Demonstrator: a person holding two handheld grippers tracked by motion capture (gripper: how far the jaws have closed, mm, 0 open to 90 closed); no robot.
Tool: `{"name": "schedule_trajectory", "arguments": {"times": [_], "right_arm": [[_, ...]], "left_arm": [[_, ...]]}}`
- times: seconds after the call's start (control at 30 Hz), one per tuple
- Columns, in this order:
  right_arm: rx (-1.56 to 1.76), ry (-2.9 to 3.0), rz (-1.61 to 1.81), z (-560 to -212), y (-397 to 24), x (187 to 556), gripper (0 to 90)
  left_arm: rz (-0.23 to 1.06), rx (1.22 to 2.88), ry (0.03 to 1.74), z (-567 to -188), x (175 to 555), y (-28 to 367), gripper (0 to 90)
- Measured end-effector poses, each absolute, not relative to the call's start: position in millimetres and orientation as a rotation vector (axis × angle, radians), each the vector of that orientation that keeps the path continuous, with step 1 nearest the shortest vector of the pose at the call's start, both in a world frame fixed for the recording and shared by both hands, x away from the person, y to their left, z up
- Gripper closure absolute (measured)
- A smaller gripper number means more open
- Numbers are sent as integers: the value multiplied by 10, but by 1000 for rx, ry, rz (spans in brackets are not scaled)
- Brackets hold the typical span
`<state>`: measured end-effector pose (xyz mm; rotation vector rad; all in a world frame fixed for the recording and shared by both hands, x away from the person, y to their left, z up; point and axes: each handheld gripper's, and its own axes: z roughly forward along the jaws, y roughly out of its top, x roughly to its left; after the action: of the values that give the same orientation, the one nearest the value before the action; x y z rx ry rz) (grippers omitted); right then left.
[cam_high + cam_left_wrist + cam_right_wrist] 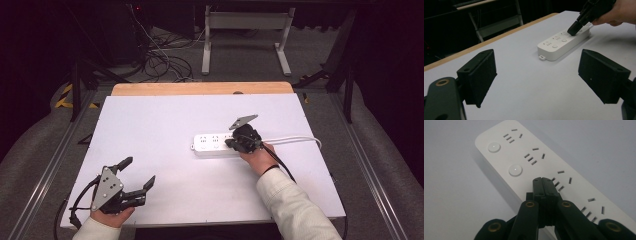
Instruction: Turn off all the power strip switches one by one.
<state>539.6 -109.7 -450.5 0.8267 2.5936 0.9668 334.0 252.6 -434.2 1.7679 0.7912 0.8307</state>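
A white power strip lay flat a little to the 3 o'clock side of the white table, its cable trailing off toward 3 o'clock. The right gripper came down on it with its jaws pressed together and nothing between them, the joined tips resting on the strip's top where the third round switch should be, probably so the closed jaws could serve as one blunt finger to press it. The left gripper waited near 7 o'clock, well apart, jaws spread wide and empty, likely kept out of the way.
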Motion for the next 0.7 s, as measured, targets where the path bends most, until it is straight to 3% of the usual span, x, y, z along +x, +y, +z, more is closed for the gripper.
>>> {"name": "schedule_trajectory", "arguments": {"times": [0.37, 0.7], "right_arm": [[805, 2598, 951, -4497, -1084, 5391, 900], [761, 2493, 1154, -4106, -1145, 5302, 900]], "left_arm": [[829, 1766, 794, -4340, 3336, 2527, 154], [825, 1769, 801, -4346, 3351, 2531, 154]]}}
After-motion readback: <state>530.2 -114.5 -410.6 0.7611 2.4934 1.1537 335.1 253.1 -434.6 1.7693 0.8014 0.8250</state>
